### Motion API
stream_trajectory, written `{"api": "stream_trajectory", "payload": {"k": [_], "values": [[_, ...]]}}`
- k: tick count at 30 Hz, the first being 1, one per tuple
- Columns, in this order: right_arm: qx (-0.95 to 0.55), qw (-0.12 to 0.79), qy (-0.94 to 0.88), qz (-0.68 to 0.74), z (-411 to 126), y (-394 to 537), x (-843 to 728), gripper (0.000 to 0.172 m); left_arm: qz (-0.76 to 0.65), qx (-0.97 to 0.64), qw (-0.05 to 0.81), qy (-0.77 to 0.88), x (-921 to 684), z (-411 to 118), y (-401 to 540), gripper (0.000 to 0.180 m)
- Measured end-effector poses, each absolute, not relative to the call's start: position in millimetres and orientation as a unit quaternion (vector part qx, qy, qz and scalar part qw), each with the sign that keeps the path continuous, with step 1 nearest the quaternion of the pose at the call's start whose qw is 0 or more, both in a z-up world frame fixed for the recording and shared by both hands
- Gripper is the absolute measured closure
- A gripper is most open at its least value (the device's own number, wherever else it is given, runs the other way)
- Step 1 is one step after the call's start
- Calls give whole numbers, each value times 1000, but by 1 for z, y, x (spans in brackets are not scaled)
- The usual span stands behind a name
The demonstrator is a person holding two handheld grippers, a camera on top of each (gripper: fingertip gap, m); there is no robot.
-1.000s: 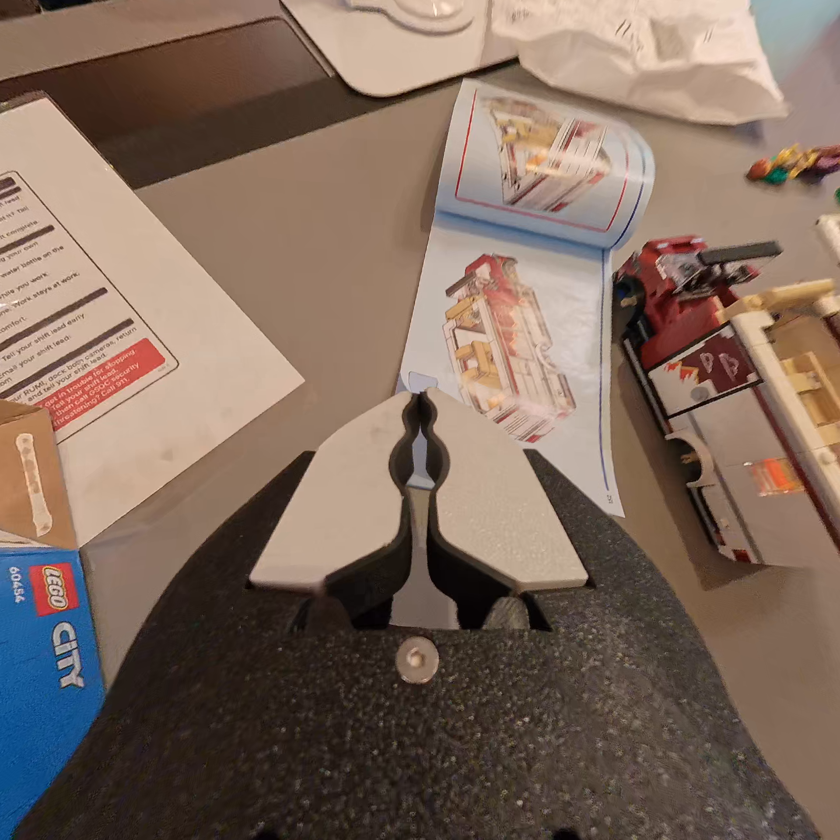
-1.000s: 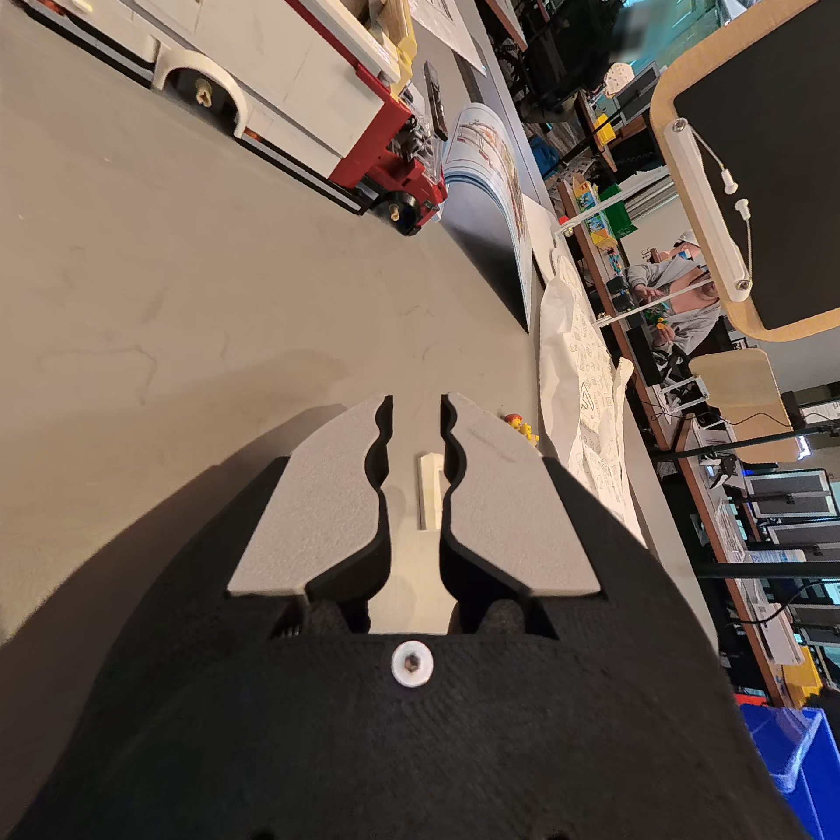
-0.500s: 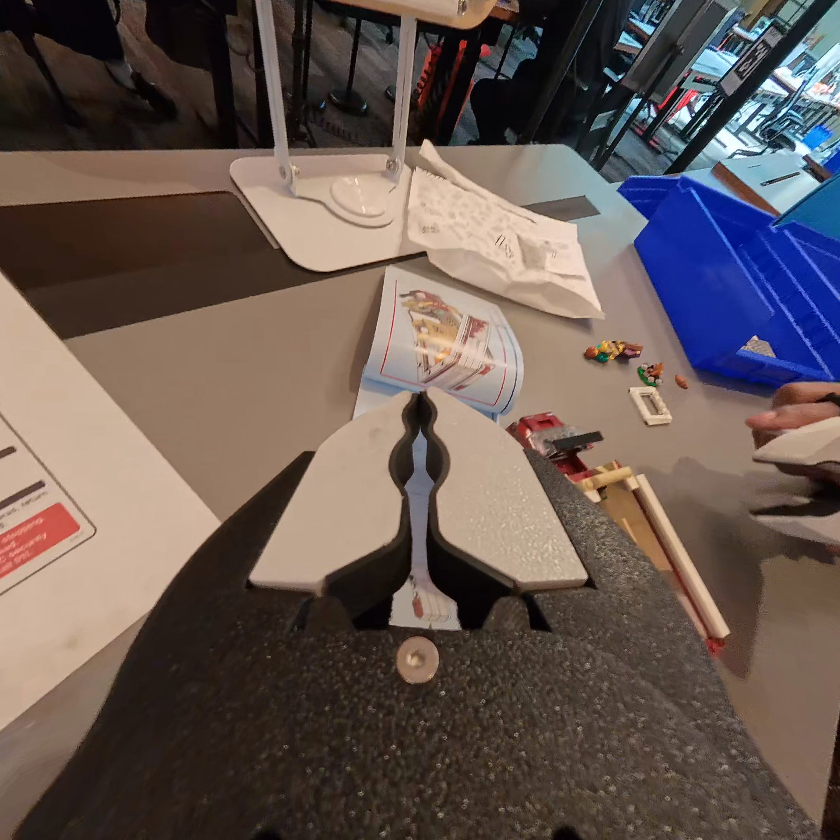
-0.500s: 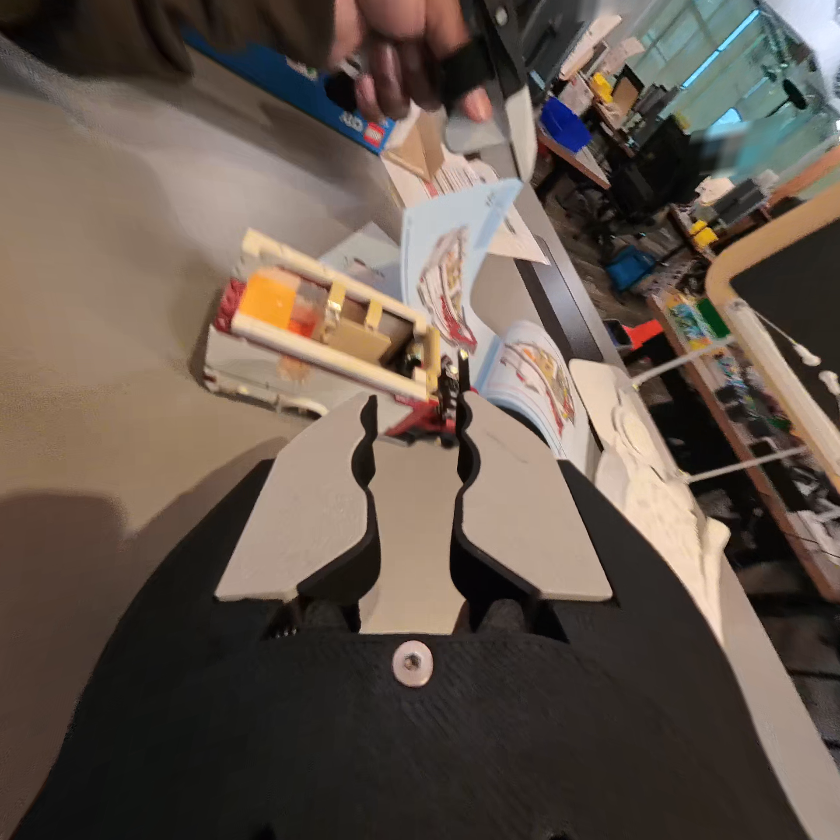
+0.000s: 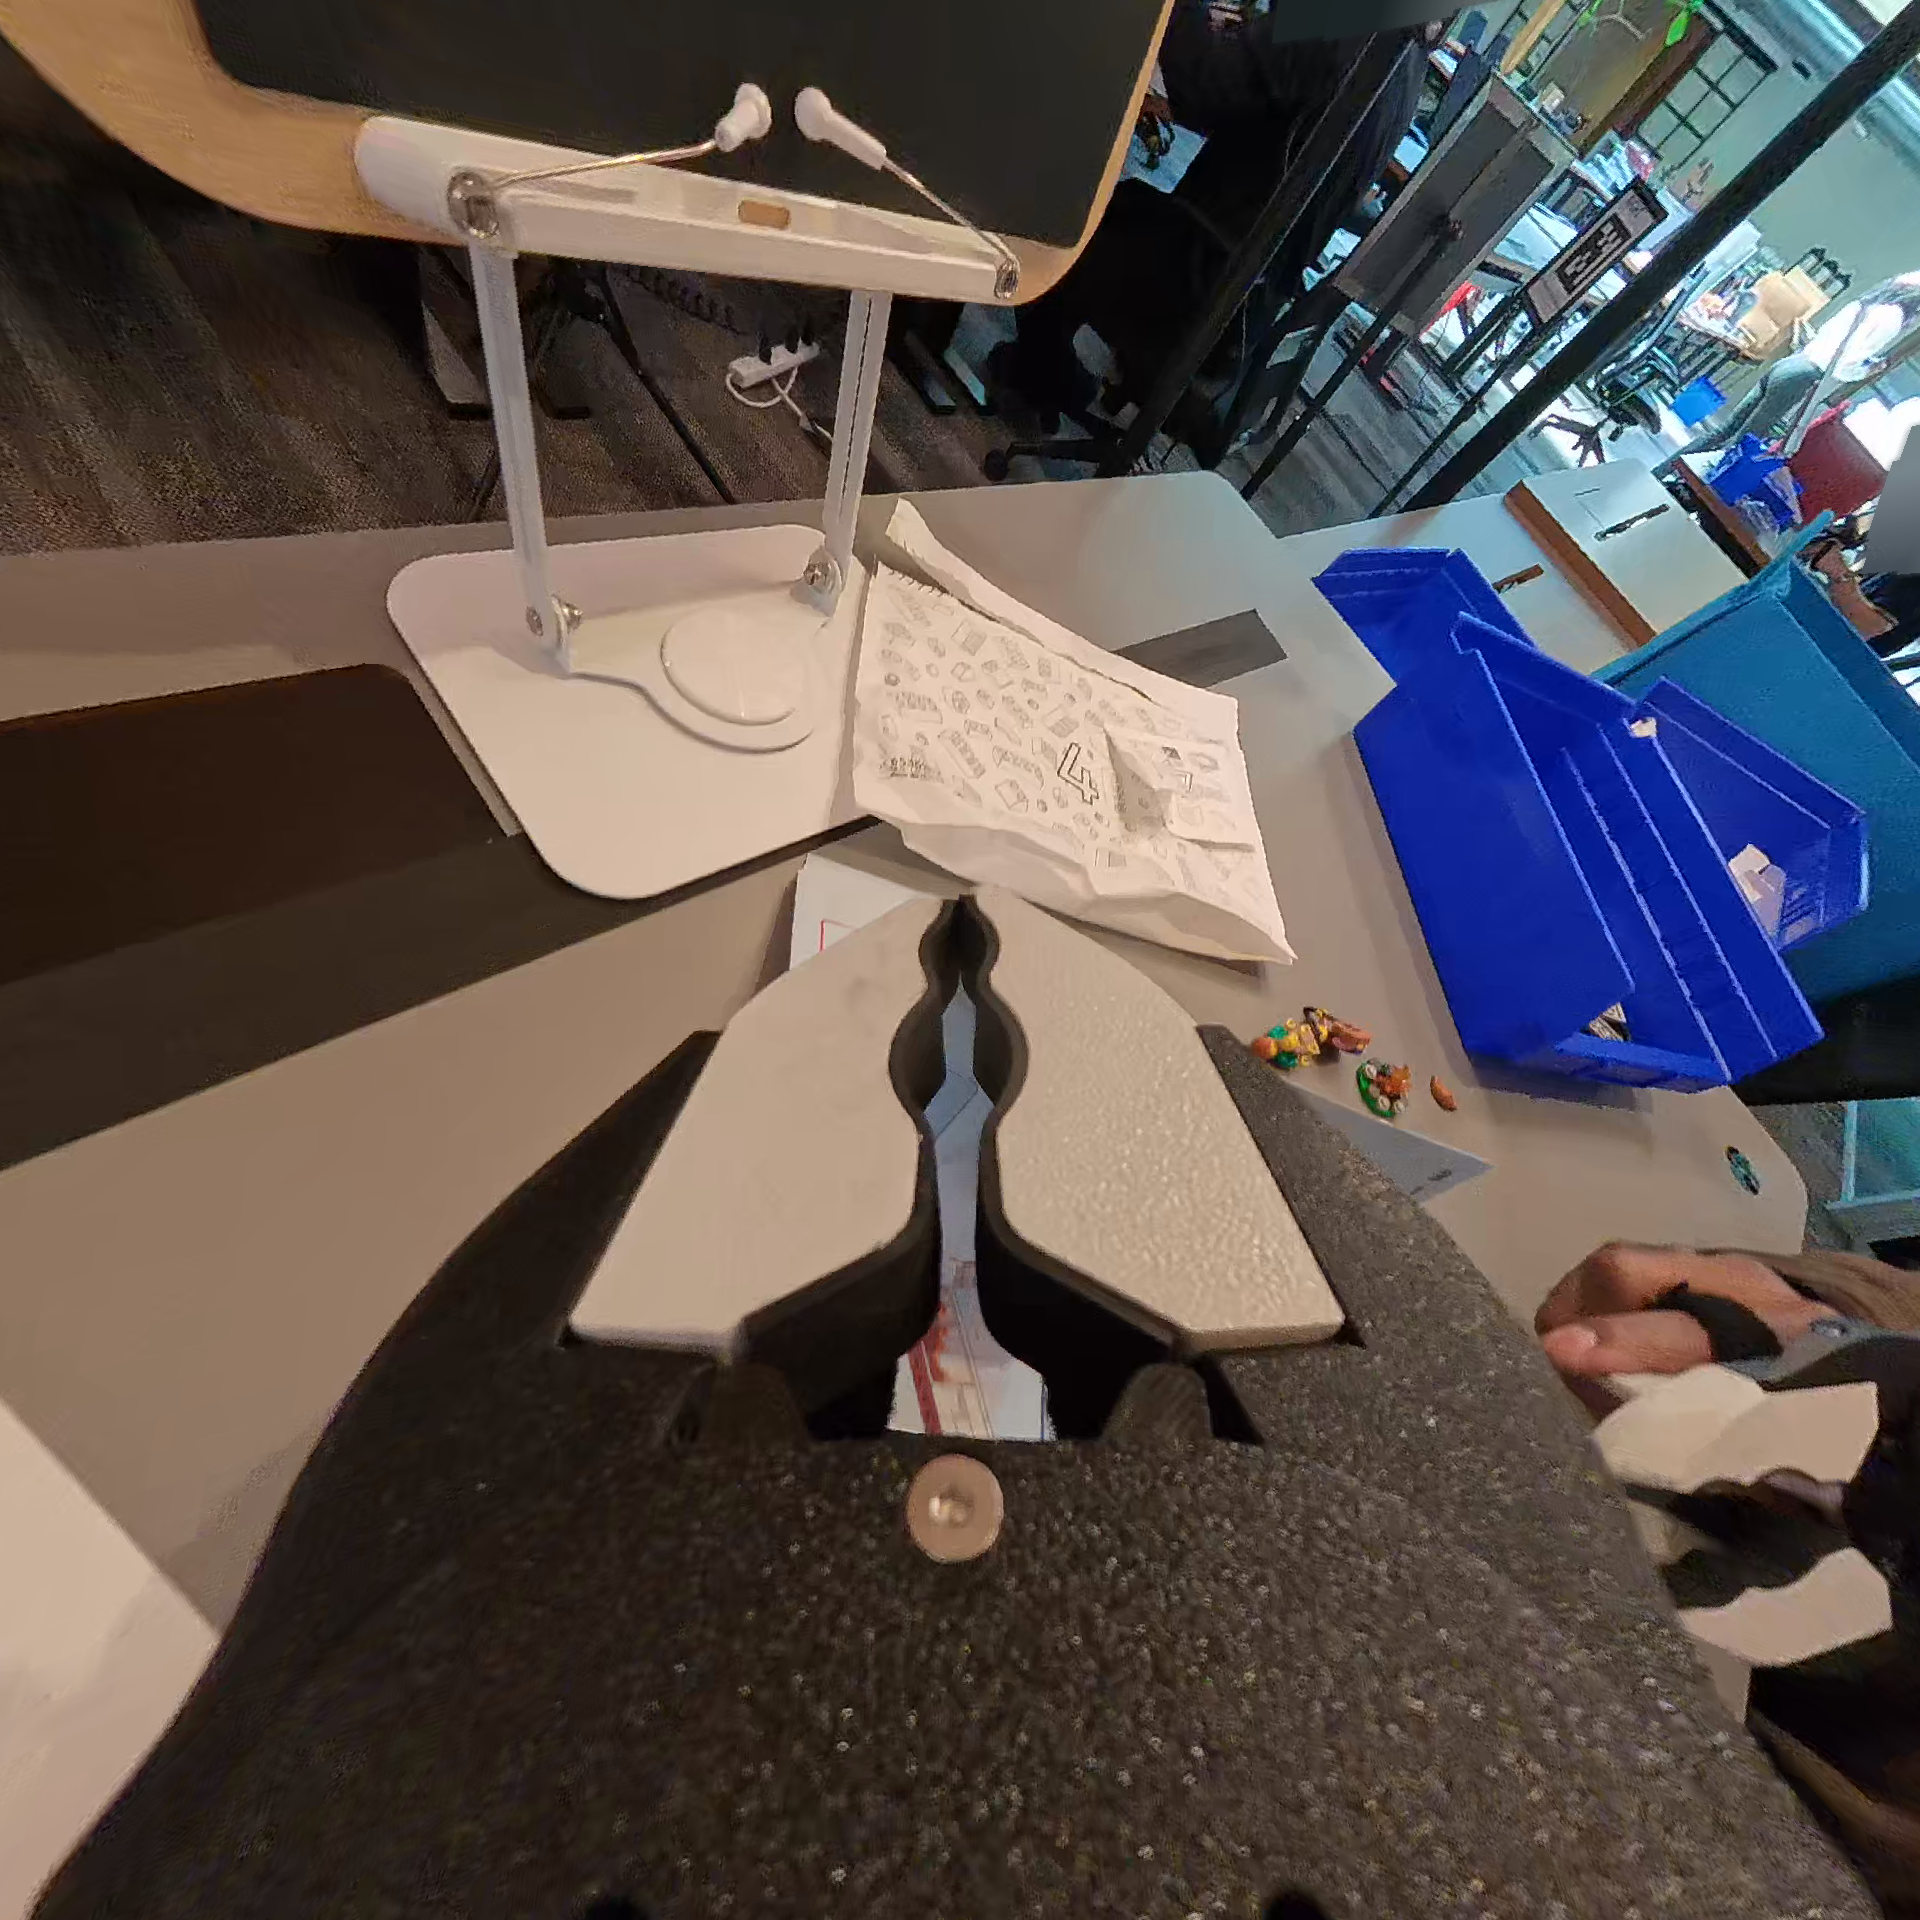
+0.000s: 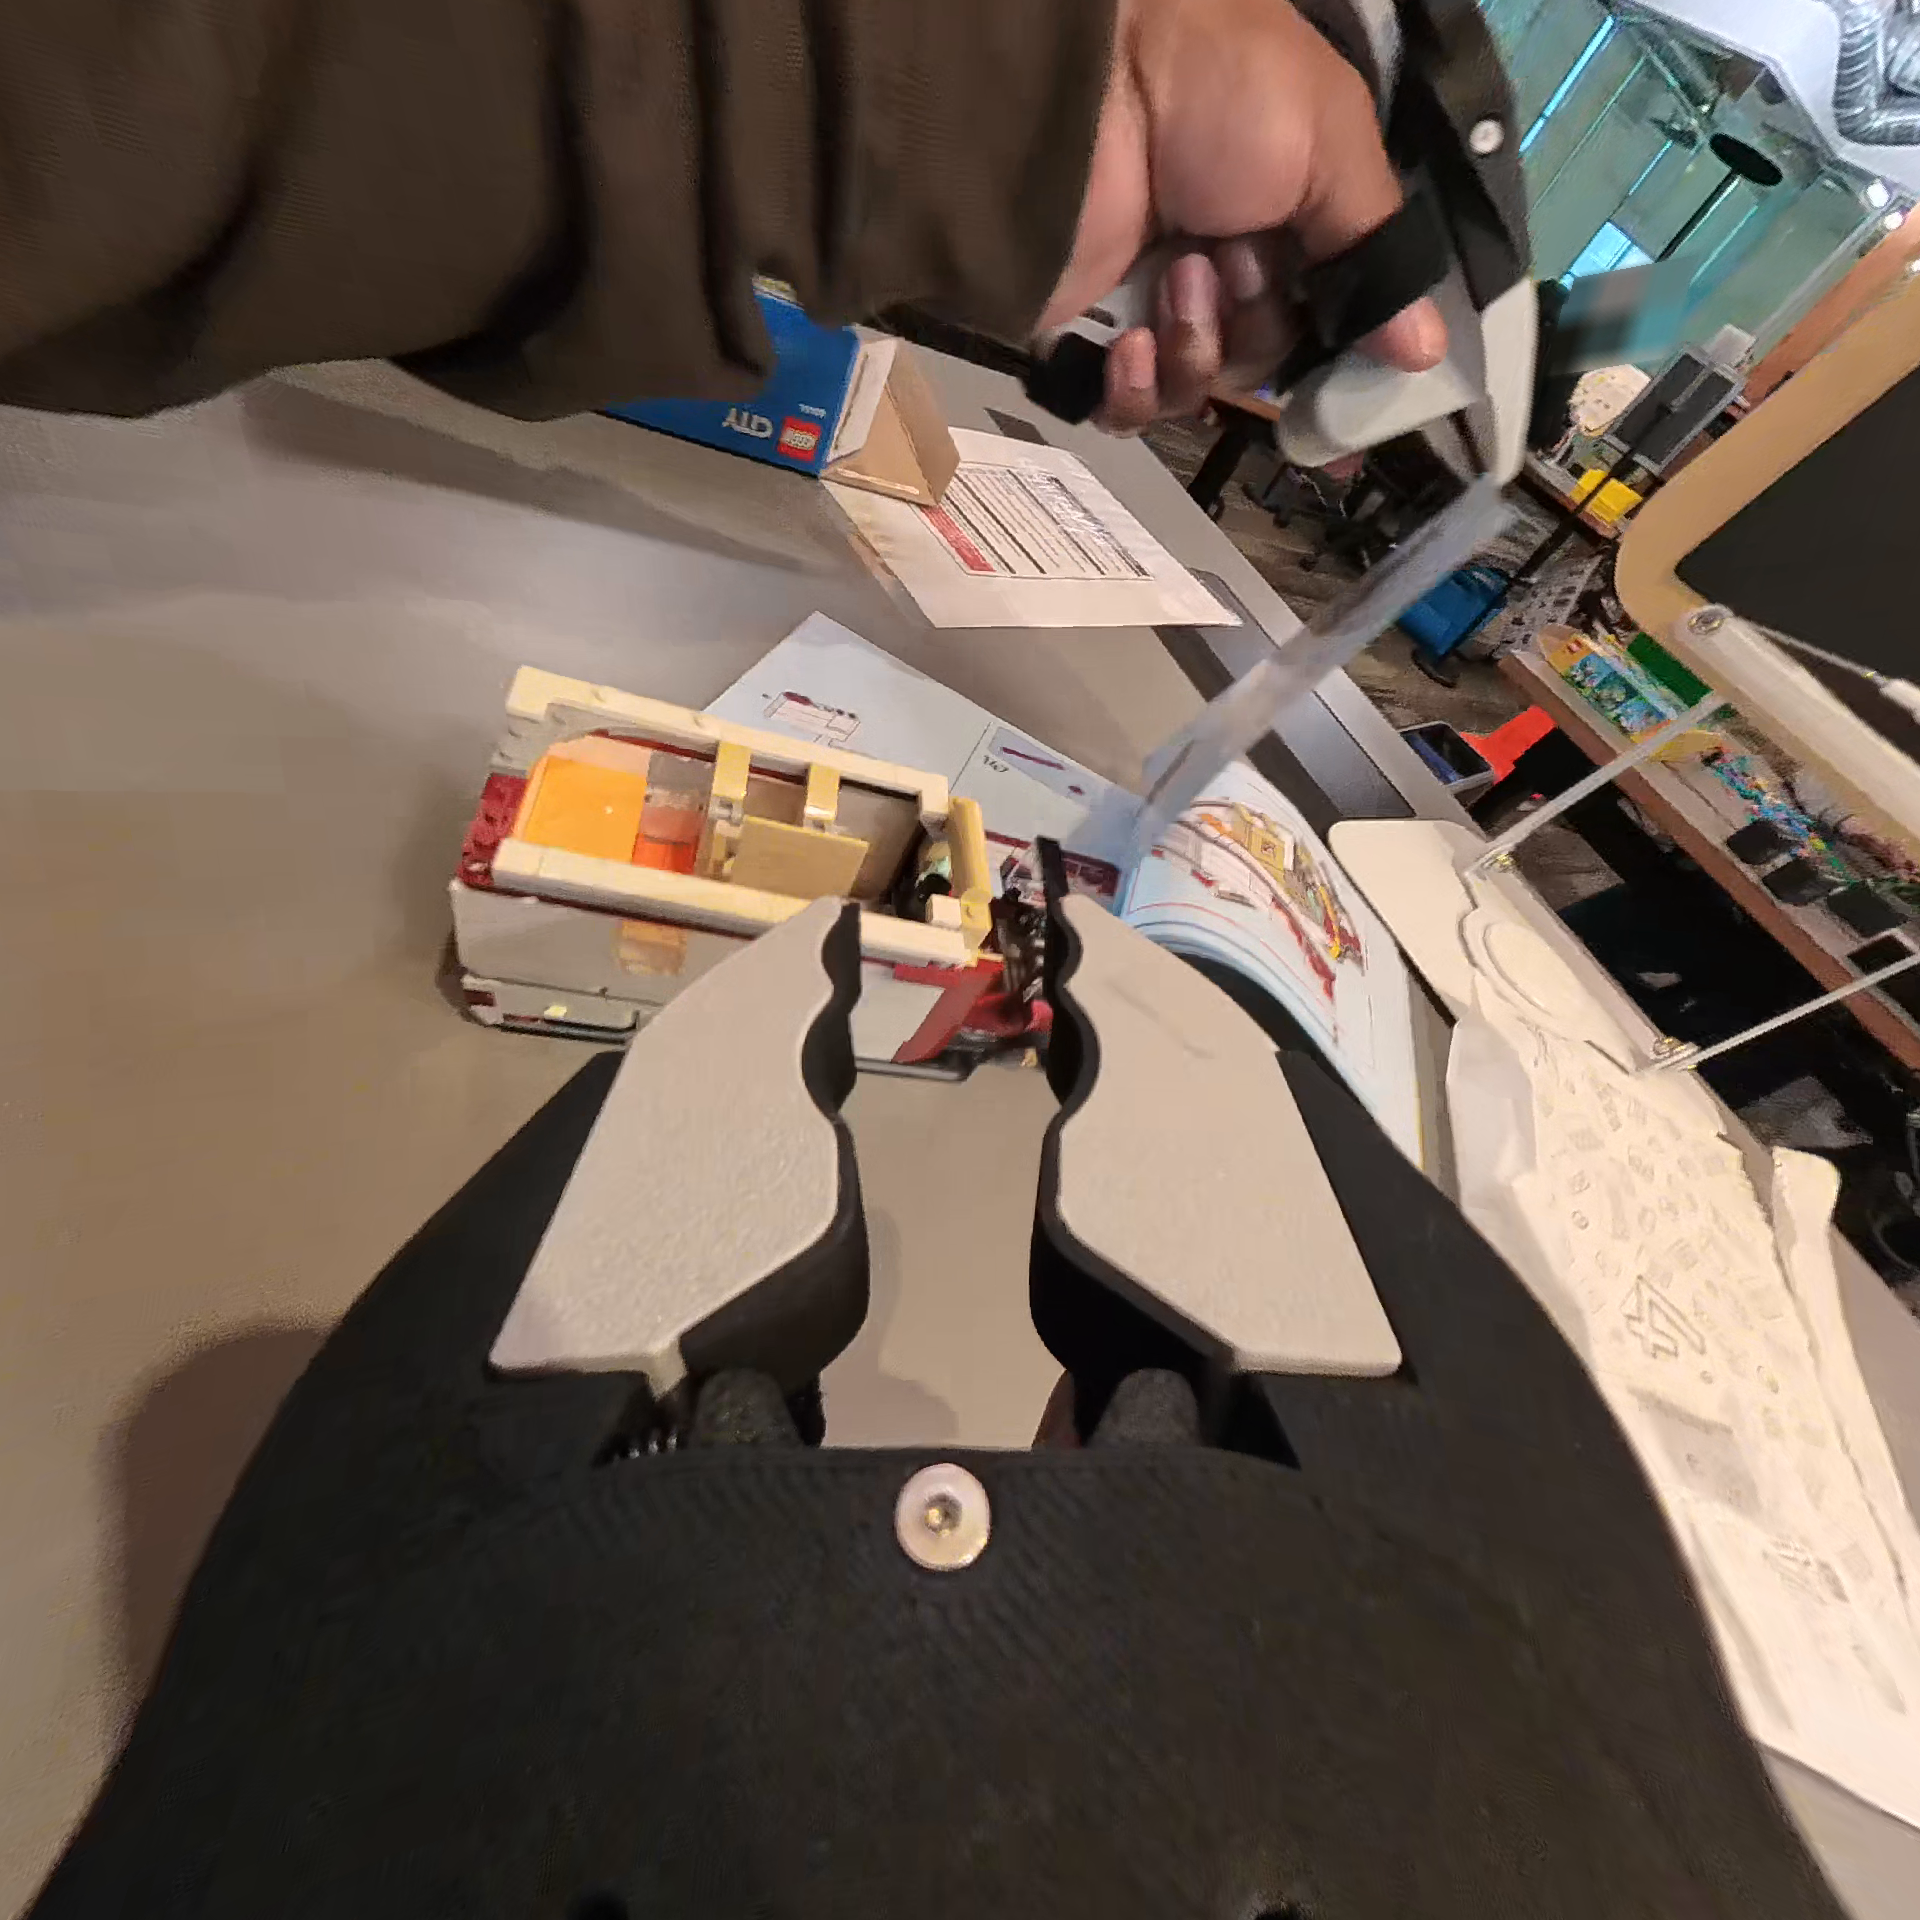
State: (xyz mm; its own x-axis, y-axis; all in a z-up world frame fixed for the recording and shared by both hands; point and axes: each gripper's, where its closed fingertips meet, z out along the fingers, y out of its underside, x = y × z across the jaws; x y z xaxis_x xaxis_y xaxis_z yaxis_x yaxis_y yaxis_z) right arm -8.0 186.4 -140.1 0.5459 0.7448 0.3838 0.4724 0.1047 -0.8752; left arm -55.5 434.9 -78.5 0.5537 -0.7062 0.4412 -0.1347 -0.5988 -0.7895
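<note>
- The left gripper [image 5: 958,914] has its grey fingertips pressed together on a lifted page of the light-blue instruction booklet [image 6: 1226,862]; from the right wrist view the page [image 6: 1320,644] runs taut (and blurred) from the open booklet up to those fingers.
- Through the gap behind the left tips, printed sheet shows beneath the gripper, and a white corner of it [image 5: 831,904] pokes out just ahead of the tips.
- The right gripper [image 6: 951,925] has its jaws spread with nothing between them; it hangs over the grey tabletop [image 6: 260,935].
- Just past the right gripper's tips sits the brick-built vehicle [image 6: 707,852], white-sided with dark-red trim, a roofless top showing tan and orange parts, its dark-red front end toward the booklet.
- The booklet lies open just beside that front end.
- Farther out: a crumpled white paper bag printed with brick outlines [image 5: 1060,769], resting against the white base of a stand [image 5: 623,748] that carries a wood-edged dark board.
- A few small colourful pieces [image 5: 1314,1037] lie near a blue plastic bin [image 5: 1538,831].
- Beyond the vehicle are a blue cardboard box [image 6: 790,416] and a white printed sheet [image 6: 1039,540].
- A hand in a dark sleeve [image 6: 1226,187] grips the left tool.
</note>
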Motion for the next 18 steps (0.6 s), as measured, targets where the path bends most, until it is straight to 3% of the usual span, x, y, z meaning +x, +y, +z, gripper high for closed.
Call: {"api": "stream_trajectory", "payload": {"k": [16,18], "values": [[-670,547,-483,138,-188,160,9,138,-370,-823,314,295,42,-124,490,180],[-671,542,-487,137,-192,159,8,138,-354,-824,319,306,46,-130,494,168]]}}
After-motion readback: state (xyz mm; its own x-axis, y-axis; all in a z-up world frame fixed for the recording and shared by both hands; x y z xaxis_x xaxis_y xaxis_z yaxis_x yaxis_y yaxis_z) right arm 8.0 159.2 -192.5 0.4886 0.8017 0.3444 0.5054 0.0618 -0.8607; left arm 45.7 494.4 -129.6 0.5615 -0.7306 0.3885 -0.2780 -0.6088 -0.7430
